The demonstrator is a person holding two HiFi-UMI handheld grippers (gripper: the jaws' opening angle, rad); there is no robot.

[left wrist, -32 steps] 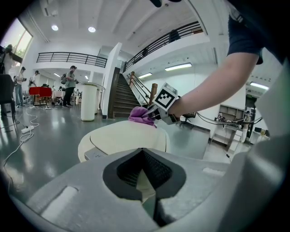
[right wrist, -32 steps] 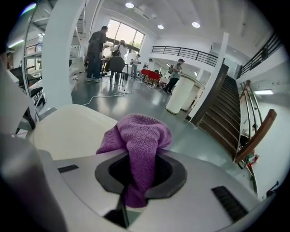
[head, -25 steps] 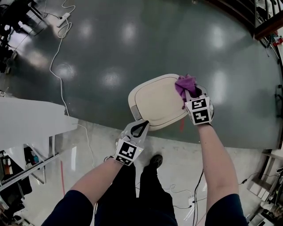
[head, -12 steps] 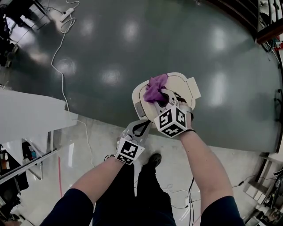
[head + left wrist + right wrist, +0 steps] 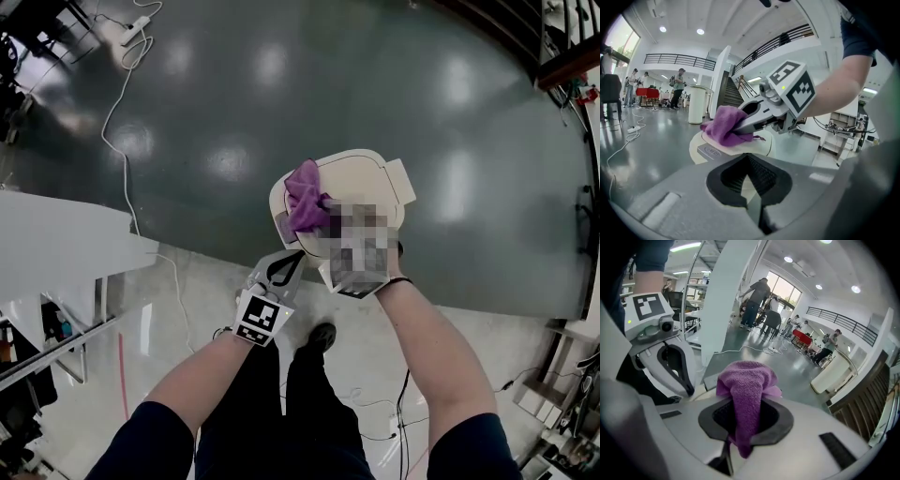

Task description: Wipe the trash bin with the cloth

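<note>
Seen from above, a cream trash bin (image 5: 366,180) stands on a dark floor (image 5: 234,94), directly in front of a person. The right gripper (image 5: 743,124) has its jaws clamped on a bunched purple cloth (image 5: 304,206), which presses against the left part of the bin's lid. The left gripper (image 5: 289,265) sits just at the bin's near edge, jaws closed together with nothing between them. Wiping appears to be under way on the lid. The bin's sides are out of sight, so they probably remain to be done.
</note>
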